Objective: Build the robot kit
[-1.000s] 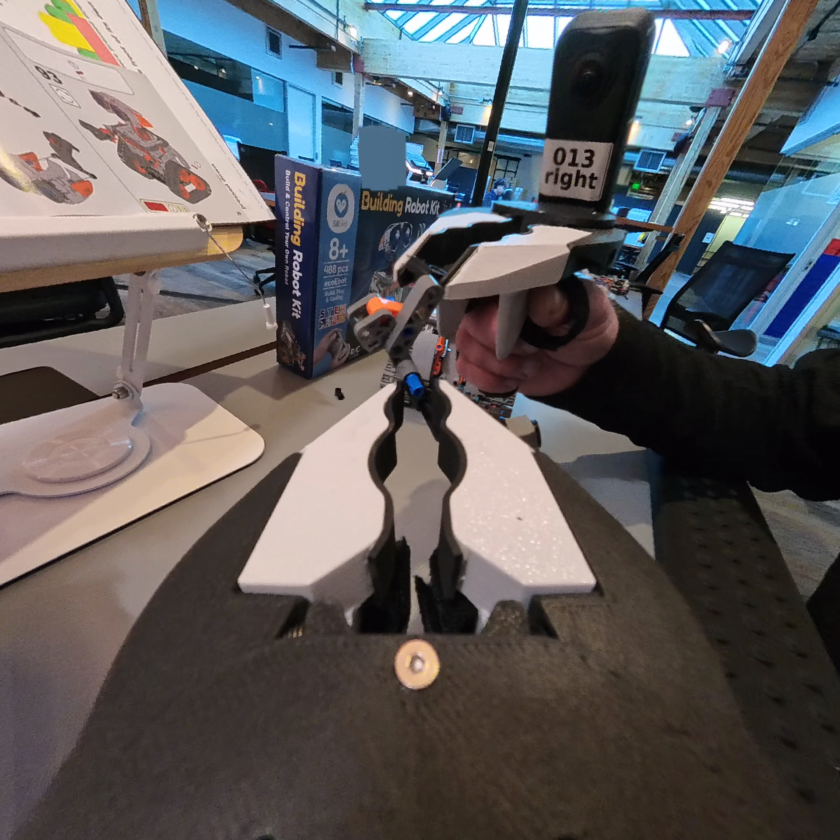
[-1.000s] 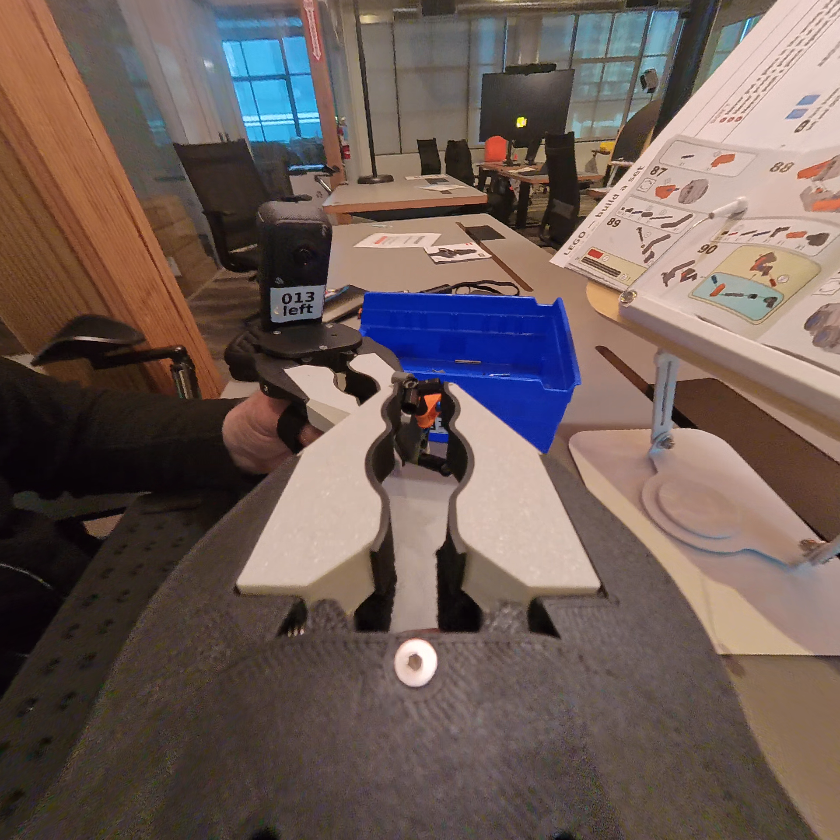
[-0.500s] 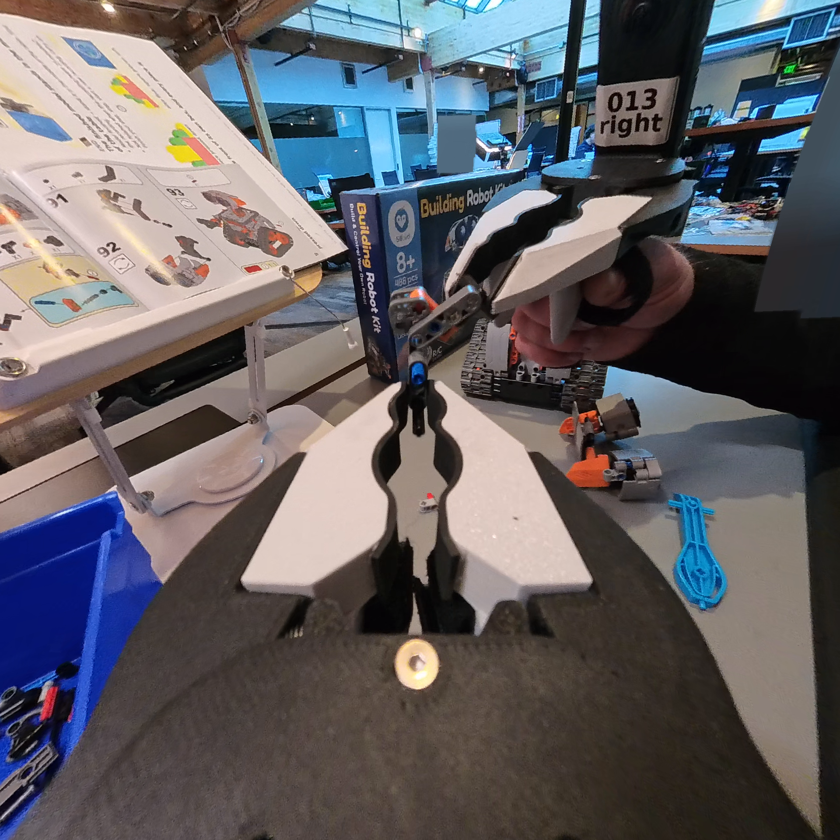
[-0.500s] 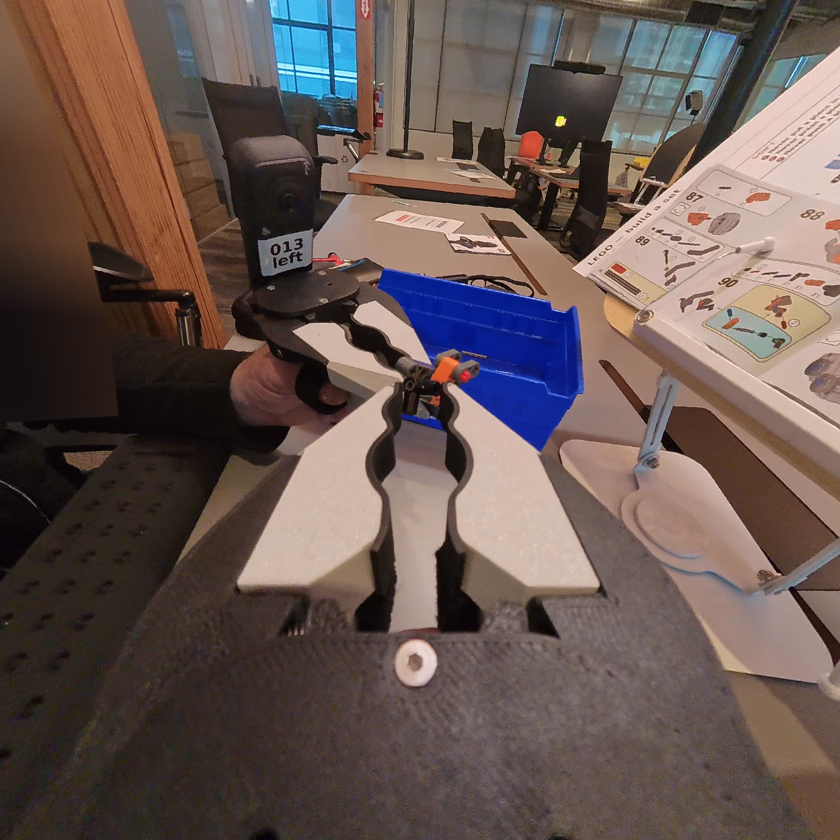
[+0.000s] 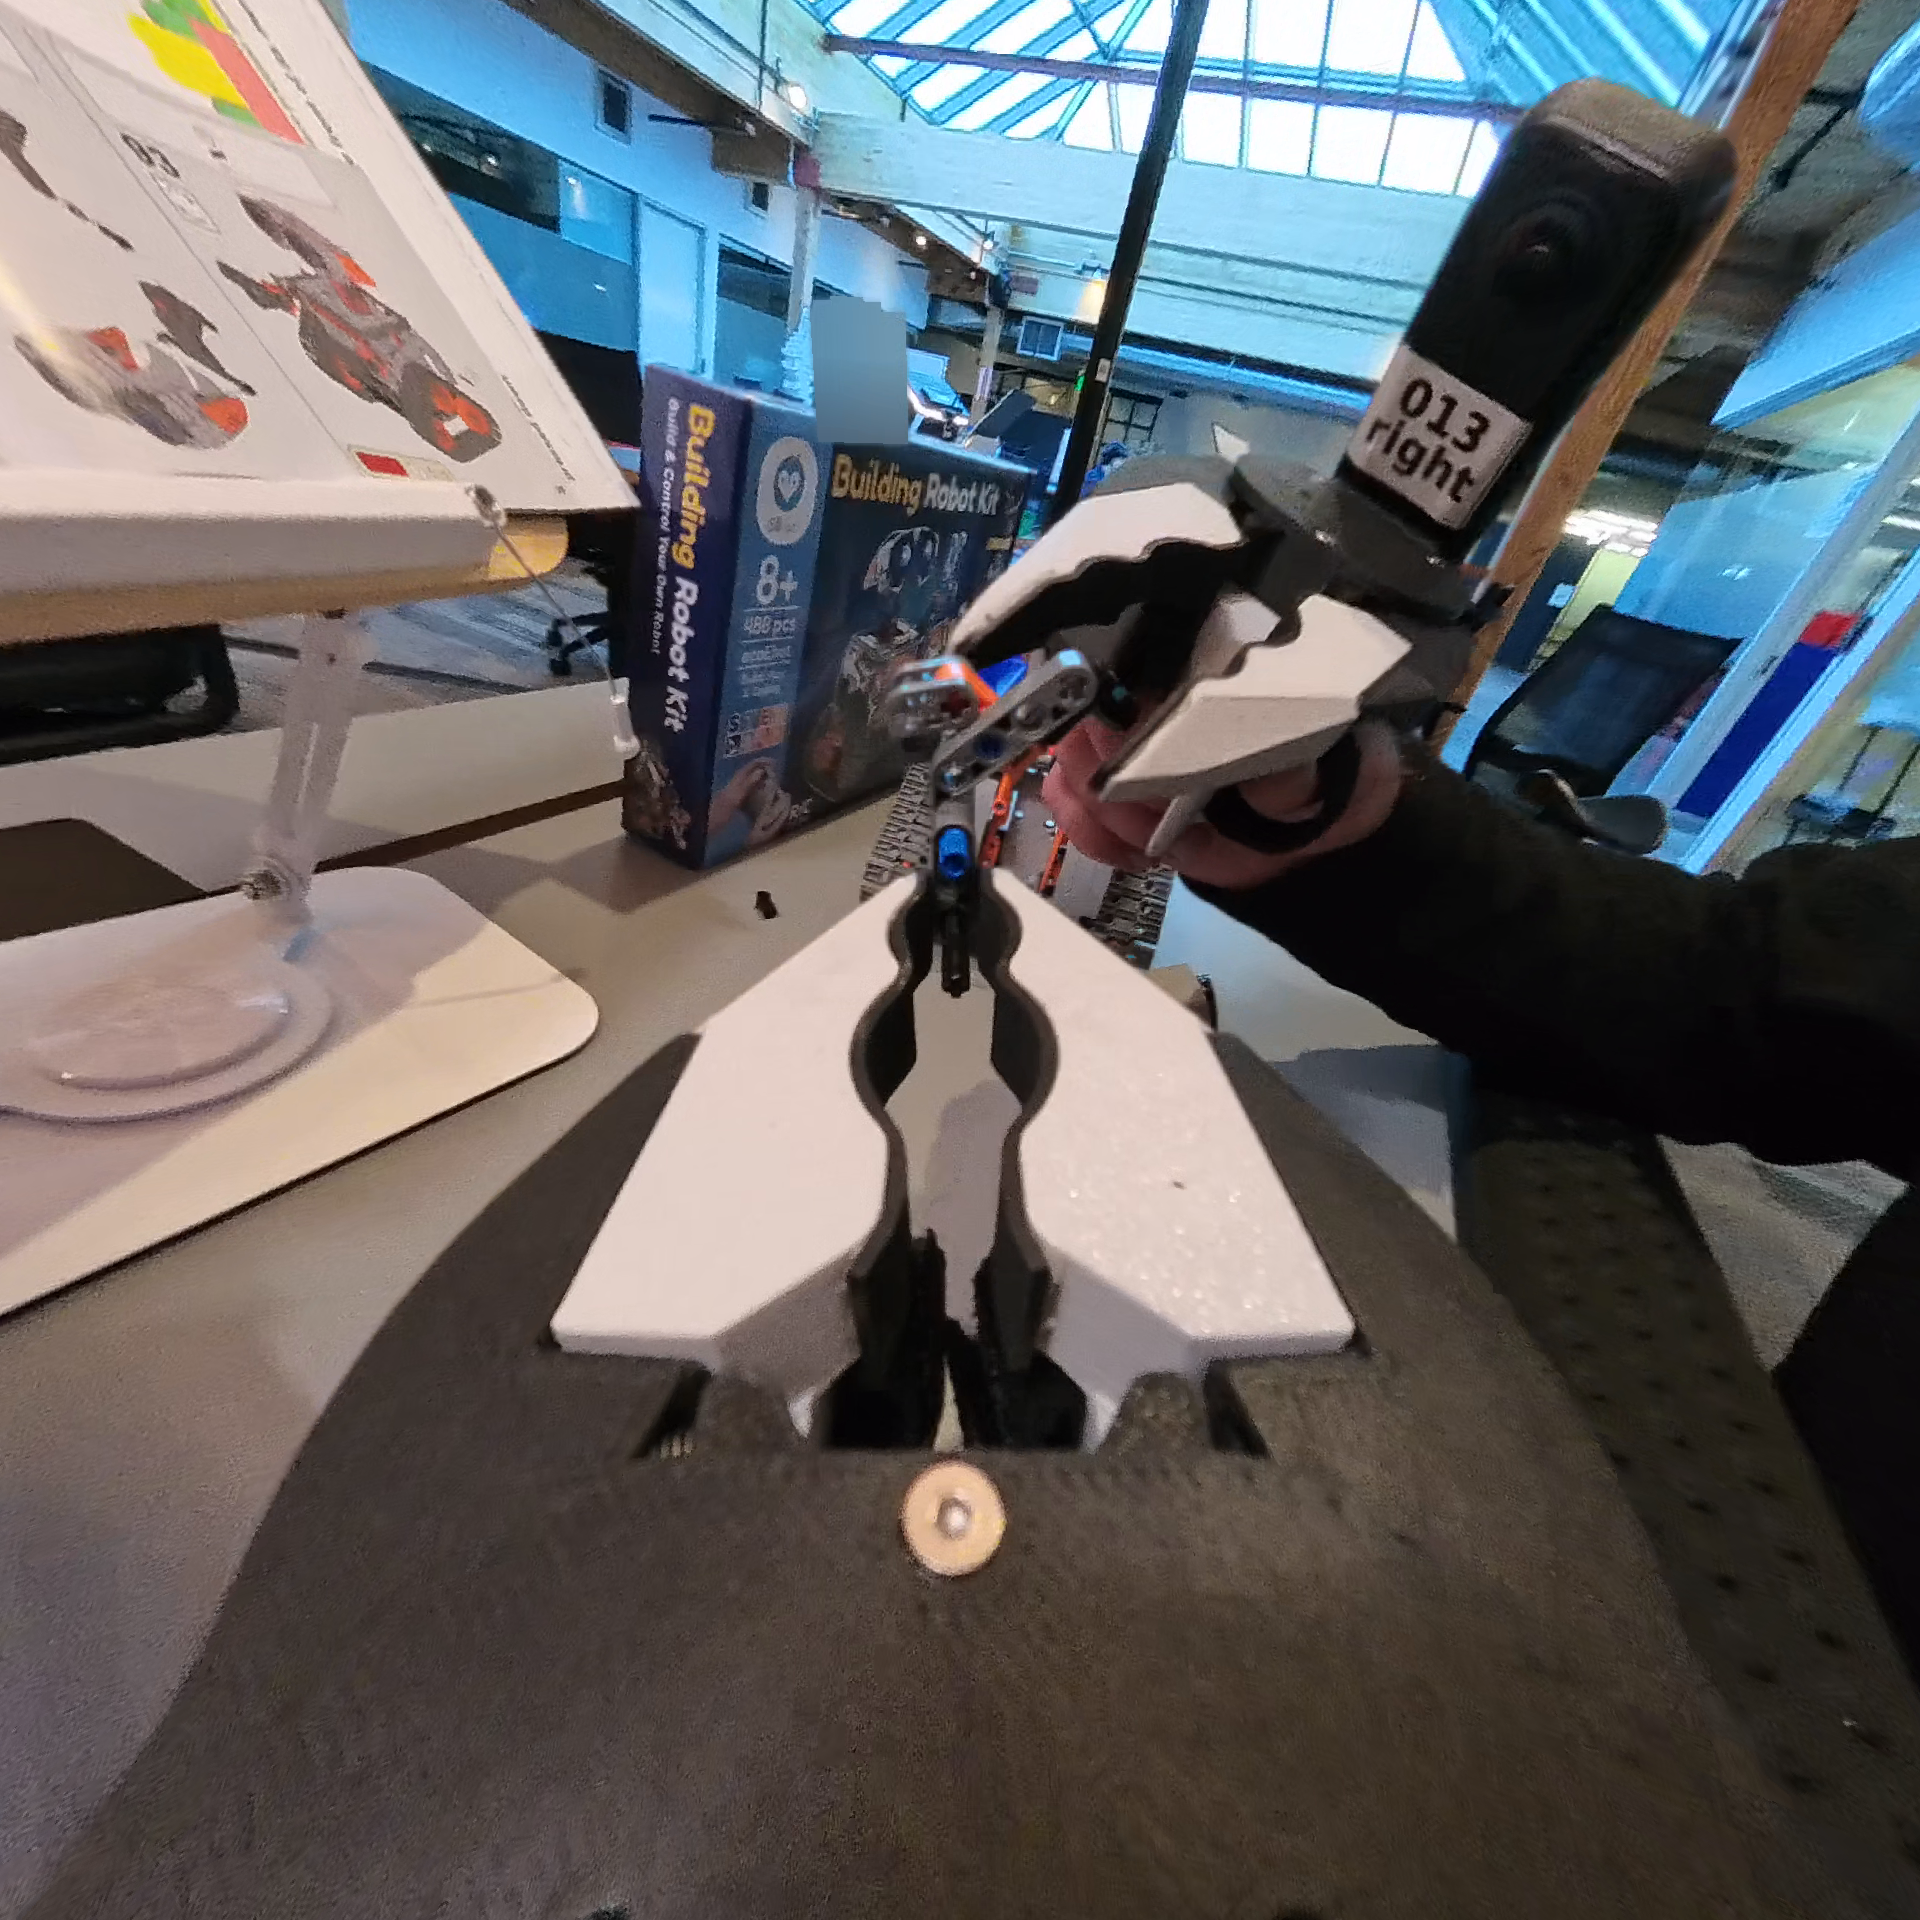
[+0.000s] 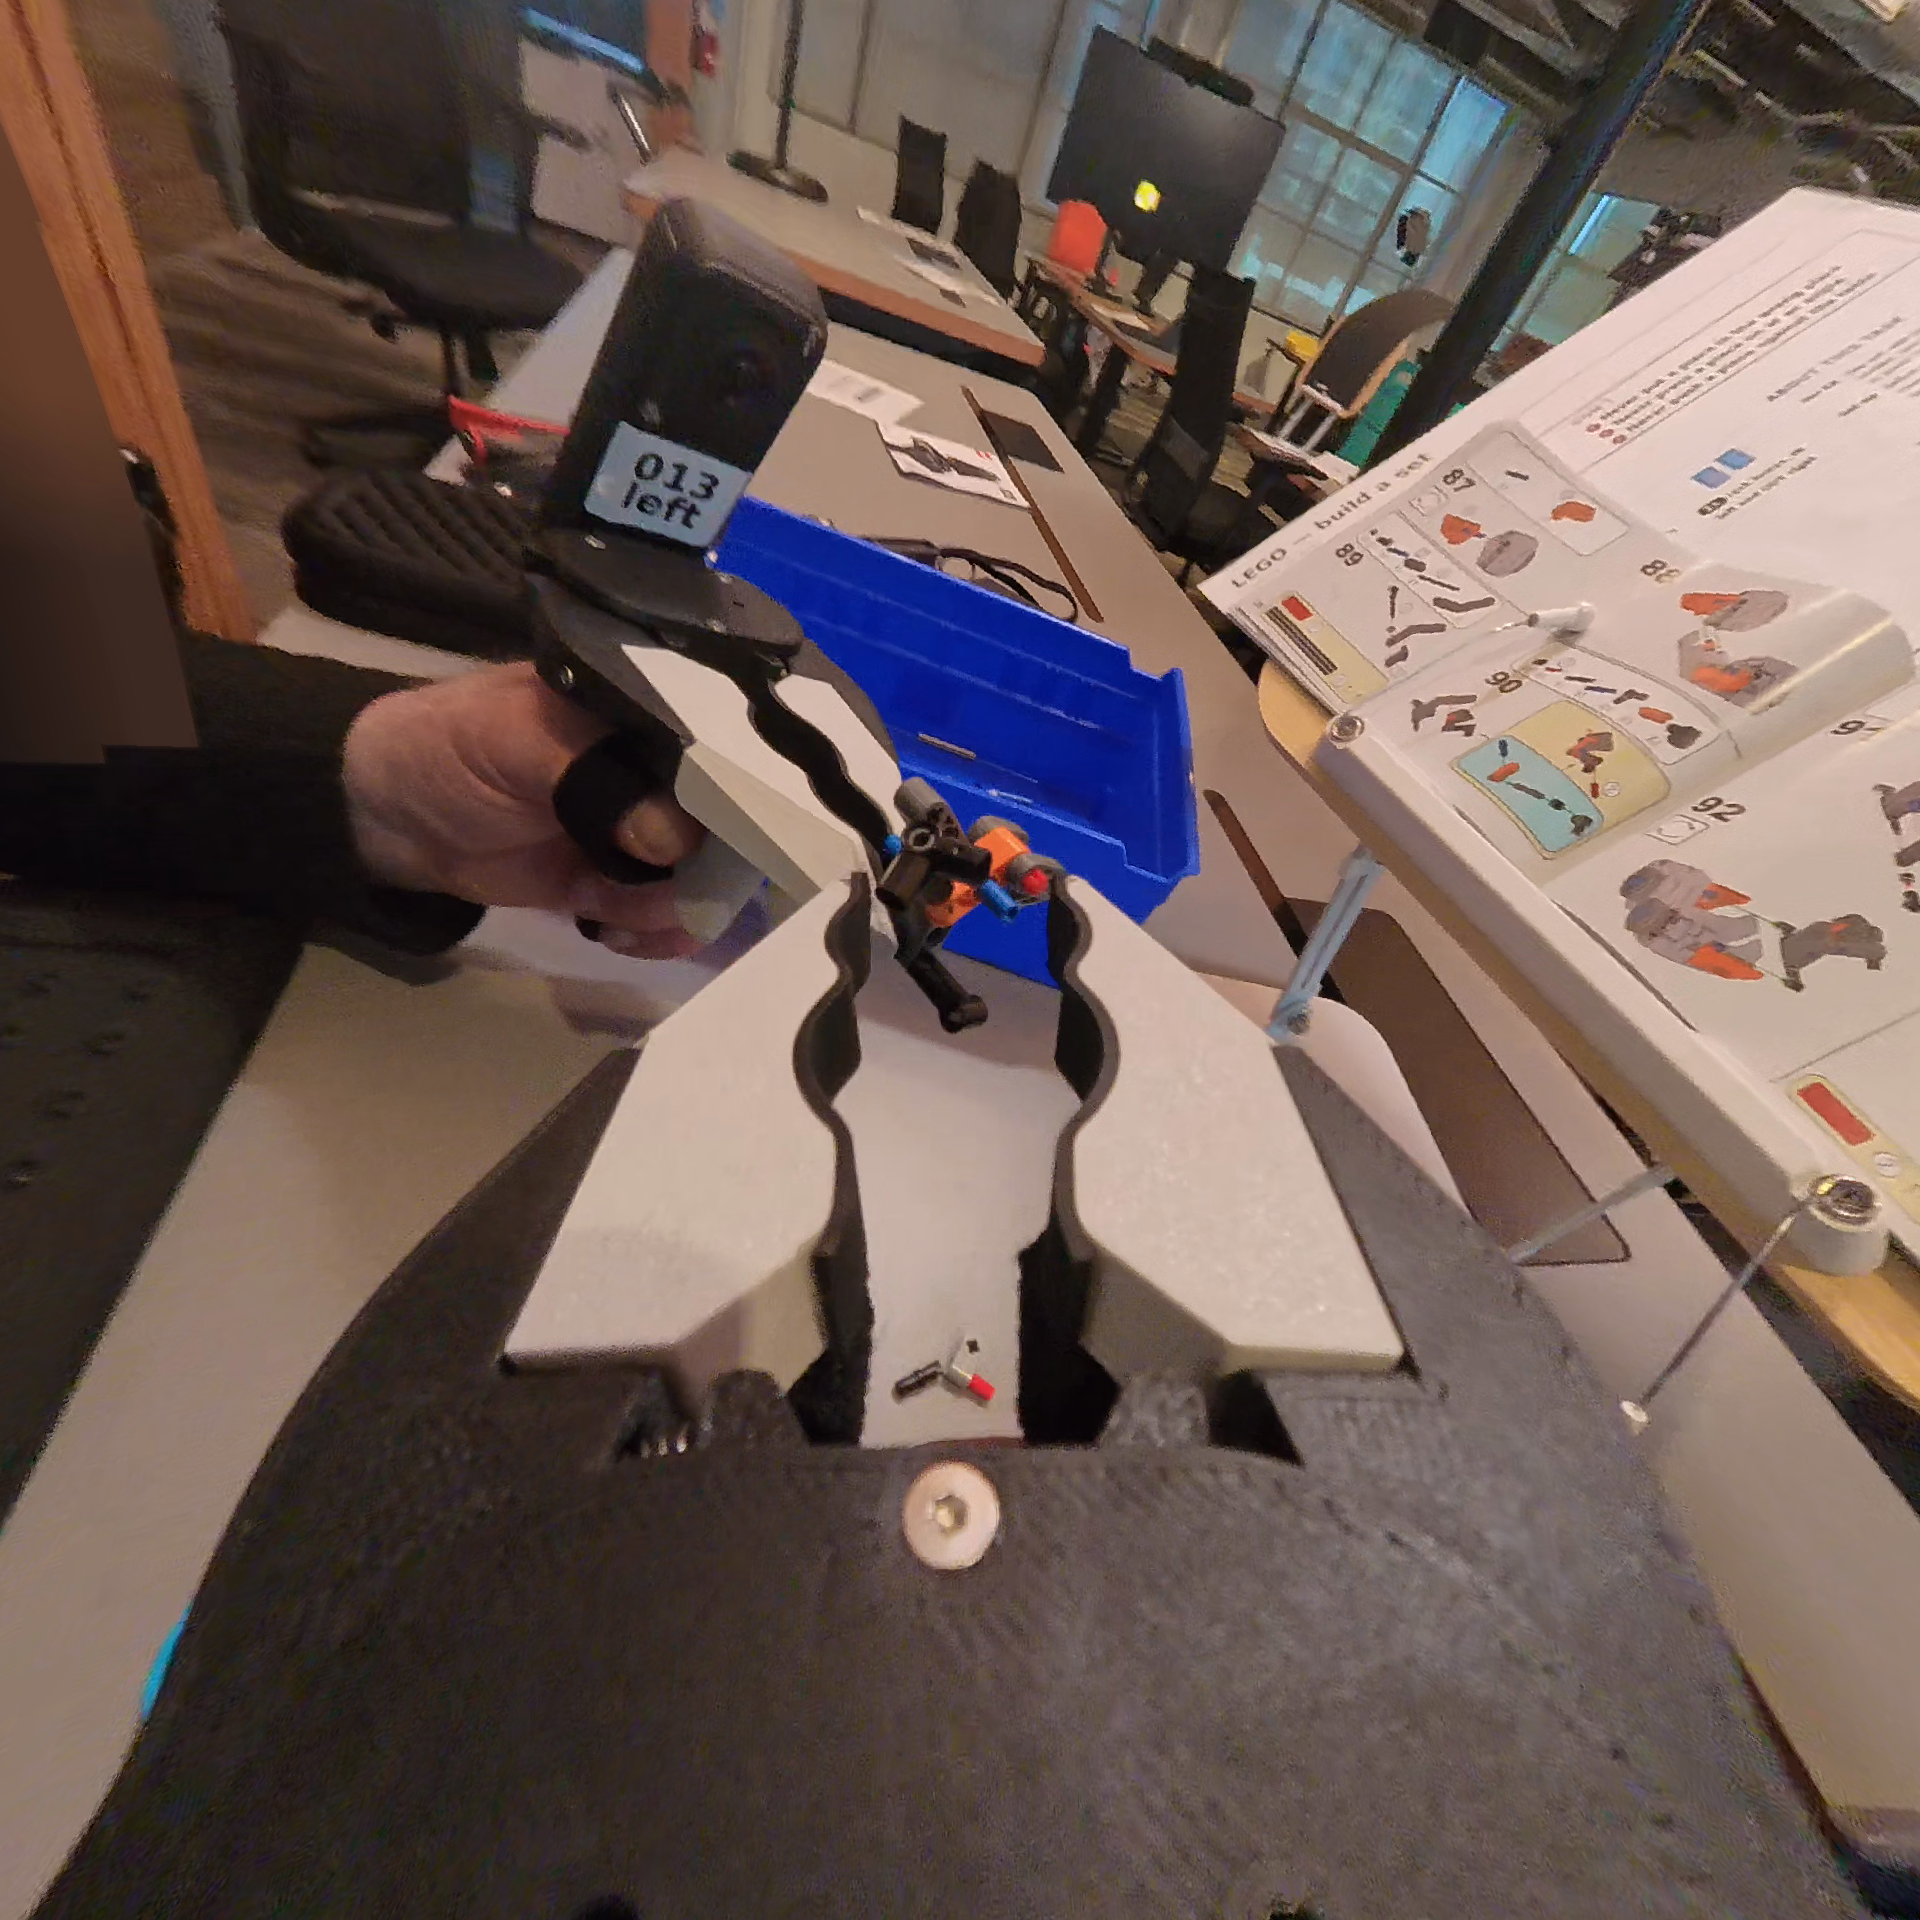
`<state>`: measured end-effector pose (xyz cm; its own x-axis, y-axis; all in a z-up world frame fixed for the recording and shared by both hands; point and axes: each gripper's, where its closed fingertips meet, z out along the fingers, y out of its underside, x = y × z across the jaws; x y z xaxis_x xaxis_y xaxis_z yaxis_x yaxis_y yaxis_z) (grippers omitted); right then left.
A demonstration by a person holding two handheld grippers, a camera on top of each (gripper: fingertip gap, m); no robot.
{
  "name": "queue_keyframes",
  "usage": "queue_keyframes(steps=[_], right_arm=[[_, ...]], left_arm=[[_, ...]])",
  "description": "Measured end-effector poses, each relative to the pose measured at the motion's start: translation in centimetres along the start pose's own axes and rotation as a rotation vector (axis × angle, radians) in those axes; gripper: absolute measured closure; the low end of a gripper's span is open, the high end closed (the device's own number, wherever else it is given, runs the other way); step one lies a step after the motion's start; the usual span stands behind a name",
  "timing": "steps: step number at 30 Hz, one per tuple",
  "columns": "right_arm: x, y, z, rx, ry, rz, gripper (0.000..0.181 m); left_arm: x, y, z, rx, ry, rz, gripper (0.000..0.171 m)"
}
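Observation:
A small brick assembly, a grey beam with orange and blue pieces and a black axle, hangs in the air between my two grippers. My left gripper is shut on its black axle, just below a blue pin. In the right wrist view the left gripper holds the assembly from the left. My right gripper is open, its fingertips on either side of the assembly and apart from it. In the left wrist view the right gripper reaches in from the right with its jaws spread around the beam.
An open instruction booklet rests on a stand with a white base. A blue kit box and a tracked model stand behind. A blue bin sits beyond. A small loose piece lies on the grey table. Less than 4 cm separates the two grippers' tips. Between my left fingertips and the small loose piece there is roughly 15 cm.
My right gripper has opened and let go of the assembly. My left gripper still holds it. Both grippers have tilted and shifted a little.

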<state>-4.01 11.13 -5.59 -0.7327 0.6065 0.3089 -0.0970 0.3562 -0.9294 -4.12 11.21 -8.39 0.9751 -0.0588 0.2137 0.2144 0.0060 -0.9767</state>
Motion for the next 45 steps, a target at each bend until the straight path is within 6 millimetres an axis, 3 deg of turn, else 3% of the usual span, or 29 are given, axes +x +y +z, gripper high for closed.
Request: queue_keyframes(steps=[6,16,21,28,36,45], right_arm=[[-0.1,0.4,0.3,-0.019,0.010,-0.039,0.151],[-0.4,1.2,-0.1,-0.112,0.040,-0.277,0.152],[-0.5,1.8,-0.2,-0.154,0.013,-0.262,0.155],[-1.0,3.0,-1.0,-0.249,-0.089,-0.165,0.157],[-1.2,3.9,-1.6,-0.331,-0.107,-0.204,0.158],[-1.4,4.0,-1.8,-0.346,-0.122,-0.216,0.158]], left_arm=[[0.4,0.4,0.3,-0.014,0.043,-0.034,0.165],[1.4,1.2,0.8,-0.049,0.135,-0.100,0.165],[1.7,1.6,0.9,-0.076,0.145,-0.090,0.165],[2.0,2.5,1.4,-0.134,0.107,0.022,0.165],[1.9,3.1,1.7,-0.197,0.002,0.241,0.165],[2.2,3.3,1.8,-0.202,0.015,0.253,0.165]])
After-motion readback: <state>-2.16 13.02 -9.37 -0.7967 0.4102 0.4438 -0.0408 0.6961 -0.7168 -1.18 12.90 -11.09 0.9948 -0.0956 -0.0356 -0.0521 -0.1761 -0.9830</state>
